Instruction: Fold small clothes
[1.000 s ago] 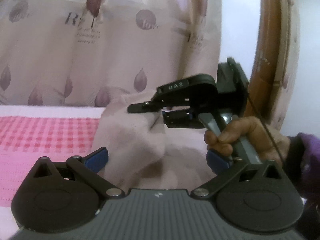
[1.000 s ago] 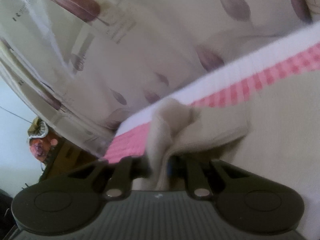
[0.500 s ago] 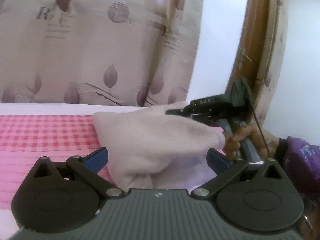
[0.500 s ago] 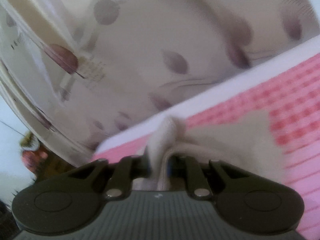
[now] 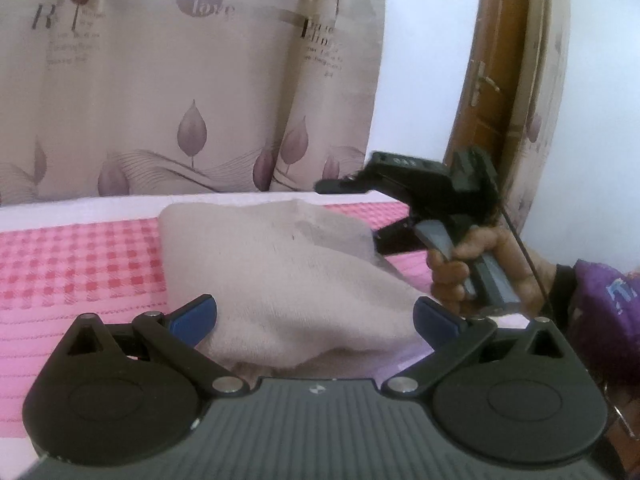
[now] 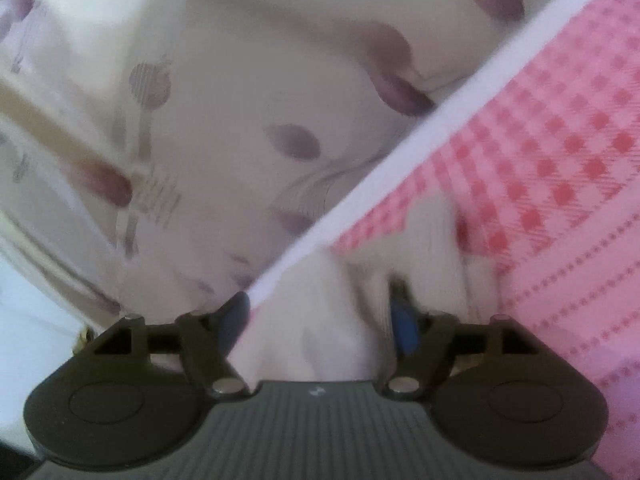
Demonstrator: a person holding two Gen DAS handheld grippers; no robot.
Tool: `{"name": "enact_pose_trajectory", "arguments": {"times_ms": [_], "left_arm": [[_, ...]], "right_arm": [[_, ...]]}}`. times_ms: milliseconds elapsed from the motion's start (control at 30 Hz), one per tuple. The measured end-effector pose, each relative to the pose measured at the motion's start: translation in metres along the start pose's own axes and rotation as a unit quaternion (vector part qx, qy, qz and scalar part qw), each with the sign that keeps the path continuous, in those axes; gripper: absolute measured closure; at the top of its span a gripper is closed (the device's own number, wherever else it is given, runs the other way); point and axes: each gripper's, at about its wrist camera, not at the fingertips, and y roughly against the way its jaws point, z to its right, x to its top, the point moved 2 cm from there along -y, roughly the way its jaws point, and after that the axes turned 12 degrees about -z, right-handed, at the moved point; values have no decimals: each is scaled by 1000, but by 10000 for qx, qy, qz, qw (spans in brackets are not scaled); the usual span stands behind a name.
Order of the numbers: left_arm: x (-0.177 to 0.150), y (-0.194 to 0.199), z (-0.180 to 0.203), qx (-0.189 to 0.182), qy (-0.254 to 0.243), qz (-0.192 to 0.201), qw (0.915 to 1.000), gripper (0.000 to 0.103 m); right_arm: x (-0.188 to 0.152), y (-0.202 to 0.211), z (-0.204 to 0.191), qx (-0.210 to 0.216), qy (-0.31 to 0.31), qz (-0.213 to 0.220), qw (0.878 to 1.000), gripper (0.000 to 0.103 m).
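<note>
A small beige fleece garment (image 5: pixel 280 272) lies folded on the pink checked bed cover (image 5: pixel 80 256). My left gripper (image 5: pixel 316 316) stands open, its blue pads wide apart on either side of the garment's near end and not pressing on it. In the left wrist view my right gripper (image 5: pixel 360 212) is at the garment's far right corner, held by a hand (image 5: pixel 460 264). Its jaws are opening. In the right wrist view, which is blurred, a bunch of the garment (image 6: pixel 320 320) sits loose between the parted blue pads (image 6: pixel 404 328) of the right gripper (image 6: pixel 320 324).
A beige curtain (image 5: pixel 180 80) with purple leaf prints hangs behind the bed's far edge. A wooden door (image 5: pixel 500 100) stands at the right. A purple sleeve (image 5: pixel 600 312) is close to my left gripper's right side.
My right gripper carried the garment's corner down and to the right, and its jaws have parted off the cloth. The garment now lies lower and flatter. The left gripper shifted sideways.
</note>
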Motion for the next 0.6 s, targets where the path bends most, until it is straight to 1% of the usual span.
{"name": "enact_pose_trajectory", "arguments": {"times_ms": [33,67,100,200,267,300,367,400,433,500,533,567,600], "left_arm": [[1,-3,-1,35,8,-38,10000,0],[1,-4,-1,81,6,-49,10000,0],[1,-5,0,89,1,-37,10000,0],[4,-5,3,-79,23,72,9999,0],[8,-10,7,-199,33,77,9998,0],[9,-13,10,-237,21,58,9997,0],[11,-20,17,-359,-35,-9,9993,0],[11,-24,21,-420,-90,-43,9991,0],[10,-27,25,-433,-169,-56,9989,0],[7,-28,30,-363,-328,-3,9988,0],[6,-28,31,-349,-365,10,9987,0],[5,-27,29,-367,-356,6,9987,0],[3,-26,28,-388,-324,5,9987,0]], "right_arm": [[2,-5,-5,-51,130,-35,9999,52],[3,-8,-13,-245,395,-48,9989,69],[3,-9,-20,-399,591,-64,9974,89],[5,-1,-41,-599,1163,111,9913,91],[10,11,-50,-693,1351,304,9879,98],[14,17,-52,-667,1409,390,9870,99],[26,32,-53,-761,1483,557,9844,99],[30,35,-50,-774,1469,536,9847,99],[34,36,-45,-703,1433,377,9865,98],[29,40,-38,-614,1208,249,9905,95],[24,41,-33,-394,1005,92,9941,93],[17,42,-28,-224,815,-68,9964,88],[8,42,-26,-255,744,-119,9968,73]]}}
